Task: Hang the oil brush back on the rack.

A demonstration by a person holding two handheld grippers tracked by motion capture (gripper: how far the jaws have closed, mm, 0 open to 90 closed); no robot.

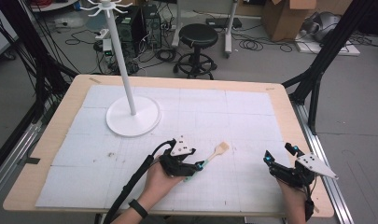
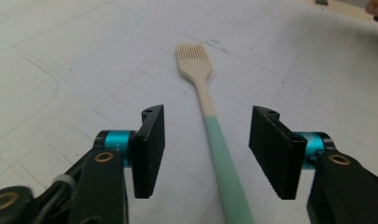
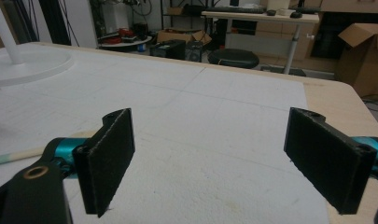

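The brush (image 2: 210, 126) lay flat on the white mat of the counter (image 1: 51, 135), near the front edge, its long axis running straight away from the left gripper (image 2: 205, 149): mint handle end toward the gripper, bristle head at the far end. In the left gripper view the handle passed between the two jaws, slightly nearer the right-hand one, with clear gaps on both sides; the jaws stood partly open and gripped nothing. The left hand (image 1: 154, 179) was much the nearer, held low and nearly level along the handle. The right gripper (image 1: 282, 158) rested well apart to the right, wide open and empty, pointing across the counter.
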